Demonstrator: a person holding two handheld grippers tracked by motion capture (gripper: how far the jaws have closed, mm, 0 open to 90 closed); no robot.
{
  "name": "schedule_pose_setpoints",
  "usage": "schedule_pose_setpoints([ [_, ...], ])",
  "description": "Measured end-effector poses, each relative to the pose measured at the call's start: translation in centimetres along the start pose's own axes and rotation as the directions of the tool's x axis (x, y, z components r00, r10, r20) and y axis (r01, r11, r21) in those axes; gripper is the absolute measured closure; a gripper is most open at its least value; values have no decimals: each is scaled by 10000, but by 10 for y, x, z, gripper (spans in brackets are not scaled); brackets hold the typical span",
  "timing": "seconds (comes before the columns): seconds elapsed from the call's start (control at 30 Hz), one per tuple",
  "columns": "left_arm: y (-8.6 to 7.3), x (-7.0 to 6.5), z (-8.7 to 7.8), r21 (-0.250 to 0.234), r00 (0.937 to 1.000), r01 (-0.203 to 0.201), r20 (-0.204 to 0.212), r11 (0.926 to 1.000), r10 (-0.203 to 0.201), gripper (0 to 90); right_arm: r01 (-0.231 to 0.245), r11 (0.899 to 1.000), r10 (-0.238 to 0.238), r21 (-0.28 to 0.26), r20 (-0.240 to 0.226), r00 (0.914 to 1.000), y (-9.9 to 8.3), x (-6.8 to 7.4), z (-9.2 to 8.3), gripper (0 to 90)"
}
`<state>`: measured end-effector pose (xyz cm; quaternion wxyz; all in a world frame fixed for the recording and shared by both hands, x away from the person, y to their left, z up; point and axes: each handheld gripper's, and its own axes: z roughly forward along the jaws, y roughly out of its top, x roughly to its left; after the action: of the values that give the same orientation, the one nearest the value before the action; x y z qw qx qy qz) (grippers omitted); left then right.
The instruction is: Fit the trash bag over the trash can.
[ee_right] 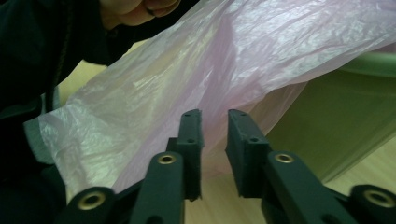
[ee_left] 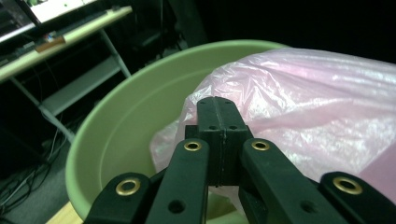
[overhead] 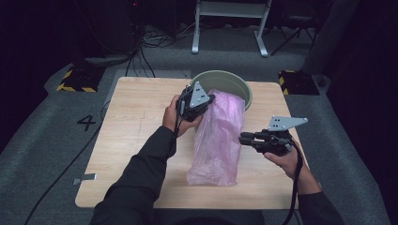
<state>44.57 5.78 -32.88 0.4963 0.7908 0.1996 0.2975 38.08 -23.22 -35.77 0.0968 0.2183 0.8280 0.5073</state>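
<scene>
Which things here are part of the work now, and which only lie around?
In use: pink plastic bag, green basin, left tool, right tool.
Lying about: grey clip at the table edge, floor cables, metal stand.

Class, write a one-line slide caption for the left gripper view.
Closed left hand-held gripper against a crinkled pink plastic bag draped over the round pale-green basin.

The high view looks down on the table [overhead: 131, 140]; both gripper views sit close, sharing the pink bag [ee_left: 317, 107] and green tub [ee_left: 121, 121].
</scene>
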Motion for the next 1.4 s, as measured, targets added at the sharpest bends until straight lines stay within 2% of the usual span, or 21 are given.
schedule_pose_setpoints([
  [0.07, 0, 1, -4, -186, 10000, 68, -63, 9998, -70, 790, -14, 9994, 16, -351, 56, 10000, -1, 0, 2, 841],
  [0.1, 0, 3, -7, -277, 10000, 45, 65, 9996, -43, 827, -25, 9987, 29, -501, 87, 10000, -1, 0, 3, 845],
  [0.17, 0, 4, -9, -192, 9998, 81, 176, 9998, -77, 780, -27, 9961, 40, -885, 151, 9999, -1, -1, 5, 886],
  [0.23, 0, 5, -10, -79, 9997, 135, -201, 9999, -137, 593, -121, 9939, 148, -1094, 241, 9996, 0, -2, 6, 898],
  [0.3, 0, 7, -15, -183, 9966, 539, -610, 9984, -549, 406, -238, 9922, 280, -1223, 320, 9991, 1, -3, 6, 900],
  [0.37, -3, 9, -28, -756, 9957, 900, -164, 9931, -915, 288, -284, 9913, 350, -1285, 490, 9982, 0, -3, 7, 900],
  [0.5, -16, -5, -62, -1312, 9977, 452, 570, 9903, -380, 244, -463, 9902, 568, -1317, 772, 9954, 0, -7, 7, 900],
  [0.53, -21, -10, -68, -1305, 9974, 283, 689, 9910, -194, 241, -540, 9896, 652, -1336, 808, 9946, 0, -8, 7, 900],
  [0.6, -33, -21, -77, -1095, 9929, 288, 1177, 9936, -158, 225, -651, 9879, 784, -1410, 910, 9928, 0, -11, 7, 900],
  [0.7, -55, -38, -80, -546, 9867, 456, 1585, 9975, -365, 212, -751, 9861, 898, -1479, 954, 9914, -1, -12, 6, 900],
  [0.77, -67, -46, -78, -154, 9819, 752, 1757, 9970, -713, 197, -762, 9860, 910, -1481, 959, 9912, -2, -12, 6, 900],
  [0.8, -76, -51, -75, 6, 9715, 1169, 2074, 9931, -1145, 196, -794, 9863, 937, -1445, 950, 9911, -2, -11, 6, 900],
  [0.87, -88, -60, -68, 422, 9614, 1308, 2384, 9905, -1371, 191, -780, 9872, 917, -1391, 952, 9912, -3, -11, 7, 900],
  [0.9, -93, -64, -63, 593, 9595, 1312, 2435, 9896, -1418, 188, -766, 9876, 902, -1370, 955, 9913, -3, -11, 8, 900],
  [1.03, -100, -76, -47, 1065, 9382, 1234, 3115, 9866, -1509, 217, -715, 9891, 851, -1286, 1035, 9910, -3, -11, 8, 900],
  [1.07, -99, -80, -44, 1093, 9396, 1046, 3148, 9885, -1342, 234, -708, 9892, 845, -1286, 1042, 9910, -3, -11, 8, 900],
  [1.13, -96, -85, -39, 1121, 9536, 608, 2870, 9918, -909, 335, -675, 9890, 815, -1319, 1039, 9912, -3, -11, 7, 900],
  [1.2, -94, -87, -32, 1052, 9508, 337, 3032, 9939, -644, 494, -652, 9887, 786, -1346, 962, 9923, -4, -11, 7, 895],
  [1.23, -93, -87, -30, 1020, 9563, 107, 2895, 9947, -400, 559, -626, 9891, 756, -1336, 949, 9926, -4, -11, 8, 892],
  [1.27, -92, -87, -29, 907, 9572, 26, 2879, 9959, -287, 625, -608, 9895, 745, -1314, 1015, 9920, -4, -11, 8, 888],
  [1.4, -87, -83, -31, 259, 9559, 6, 2937, 9997, -82, 854, -384, 9920, 534, -1205, 1238, 9909, -5, -10, 8, 832],
])
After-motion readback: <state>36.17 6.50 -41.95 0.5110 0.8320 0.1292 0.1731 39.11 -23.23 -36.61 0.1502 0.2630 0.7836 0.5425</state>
